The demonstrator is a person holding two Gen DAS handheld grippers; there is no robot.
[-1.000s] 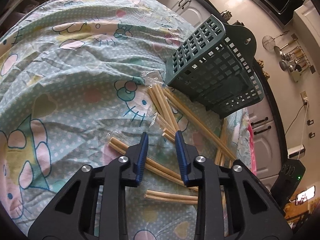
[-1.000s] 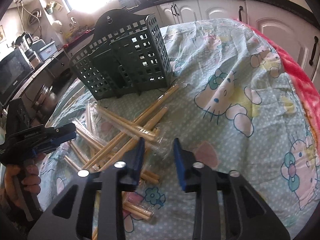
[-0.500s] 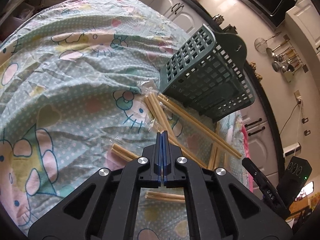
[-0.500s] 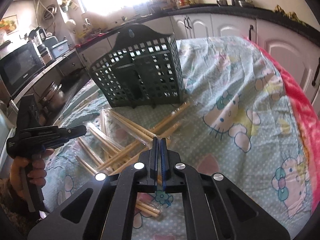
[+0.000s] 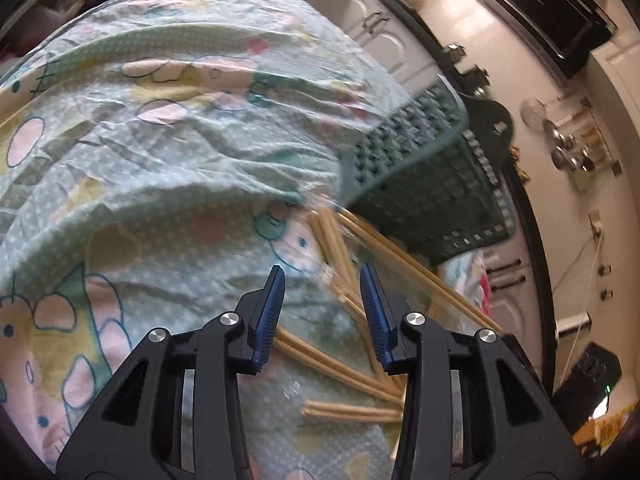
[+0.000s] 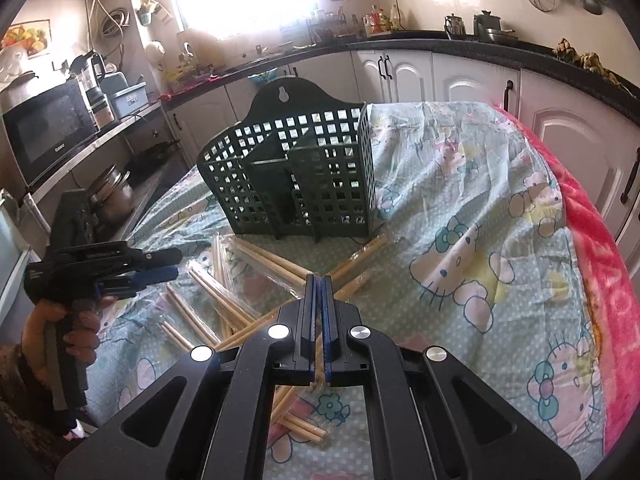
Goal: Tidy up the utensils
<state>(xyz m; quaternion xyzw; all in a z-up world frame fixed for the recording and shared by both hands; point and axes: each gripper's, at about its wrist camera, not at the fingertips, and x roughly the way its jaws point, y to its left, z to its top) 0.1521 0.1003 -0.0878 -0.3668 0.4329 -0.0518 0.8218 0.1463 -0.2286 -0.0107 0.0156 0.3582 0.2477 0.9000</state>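
Wrapped chopsticks (image 6: 256, 276) before the green holder (image 6: 296, 184); left view blurred.
Left gripper (image 5: 322, 312) parted; right gripper (image 6: 318, 320) pressed together, contents unclear; holder compartments visible only rightward.

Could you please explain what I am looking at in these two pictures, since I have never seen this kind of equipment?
A person holds a two-finger clamp in each hand, each with a camera looking along its fingers. One picture comes from the left gripper, whose jaws stand open and empty. The other comes from the right gripper, whose jaws are shut, apparently on nothing; it also shows the left one in the person's hand. On the cartoon-print tablecloth lie wrapped wooden chopsticks before a dark green utensil basket.
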